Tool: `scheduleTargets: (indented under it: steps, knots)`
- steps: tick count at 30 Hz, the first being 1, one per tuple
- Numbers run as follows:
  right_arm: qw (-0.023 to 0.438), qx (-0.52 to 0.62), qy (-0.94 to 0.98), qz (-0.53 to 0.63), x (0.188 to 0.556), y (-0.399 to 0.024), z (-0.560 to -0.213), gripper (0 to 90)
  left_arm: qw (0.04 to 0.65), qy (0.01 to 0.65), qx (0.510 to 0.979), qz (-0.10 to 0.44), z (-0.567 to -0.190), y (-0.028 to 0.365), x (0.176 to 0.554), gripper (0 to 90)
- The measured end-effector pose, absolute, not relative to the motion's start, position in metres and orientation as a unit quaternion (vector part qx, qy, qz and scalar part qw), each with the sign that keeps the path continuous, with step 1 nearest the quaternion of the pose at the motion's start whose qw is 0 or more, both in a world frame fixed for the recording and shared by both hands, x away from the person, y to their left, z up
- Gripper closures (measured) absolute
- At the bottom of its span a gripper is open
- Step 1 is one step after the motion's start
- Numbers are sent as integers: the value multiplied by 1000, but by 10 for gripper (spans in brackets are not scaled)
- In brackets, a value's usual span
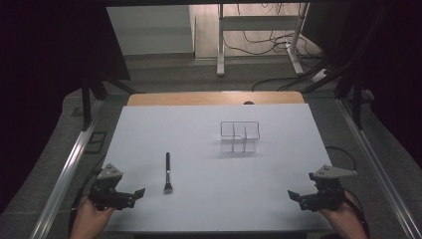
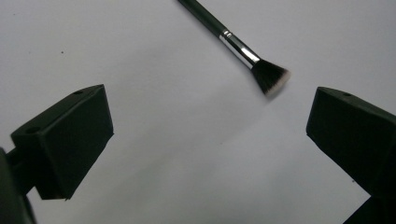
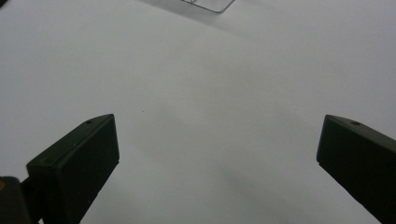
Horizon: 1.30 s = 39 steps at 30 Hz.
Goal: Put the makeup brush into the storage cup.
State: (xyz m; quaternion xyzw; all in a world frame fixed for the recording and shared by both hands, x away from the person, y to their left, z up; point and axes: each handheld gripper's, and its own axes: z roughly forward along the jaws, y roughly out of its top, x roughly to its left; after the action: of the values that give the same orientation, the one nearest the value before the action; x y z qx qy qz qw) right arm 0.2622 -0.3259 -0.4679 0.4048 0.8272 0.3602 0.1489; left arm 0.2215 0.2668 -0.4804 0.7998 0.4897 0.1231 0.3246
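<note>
- The makeup brush [image 1: 167, 173] is lying flat on the white worktop [image 1: 209, 209], toward my left side, bristles pointing at me and handle pointing away; nothing is touching it, so I am judging the job as not yet begun.
- My left tongs [image 1: 141, 192] are hovering just beside the bristle end, jaws spread wide and gripping nothing; in the left gripper view the brush [image 2: 243, 49] is sitting ahead of the gap, slightly toward the right jaw.
- What is remaining, as I am reading it: closing on the brush, lifting it, and probably carrying it to the clear organiser [image 1: 240, 136].
- That organiser is standing upright past the middle of the worktop, well apart from the brush; it is looking empty, though its clear walls and dividers are making that hard to be sure of.
- My right tongs [image 1: 290, 195] are waiting near the front right of the worktop, jaws likewise wide apart and holding nothing, with bare white surface between them and a corner of the organiser [image 3: 205, 5] far ahead.
- The white sheet is covering a wooden top whose far edge [image 1: 214, 97] is peeking out.
- Beyond it, grey floor is stretching to a pale table frame [image 1: 259, 30] with cables [image 1: 259, 42] trailing beneath, and dark curtains are closing in both sides.
</note>
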Motion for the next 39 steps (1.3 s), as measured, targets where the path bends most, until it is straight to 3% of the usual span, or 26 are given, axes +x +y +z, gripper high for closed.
scheduleTargets:
  steps: [39]
  knots:
    - [150,404,834,346,263,-324,-469,0,273,488,822,106,-468,261,261,0]
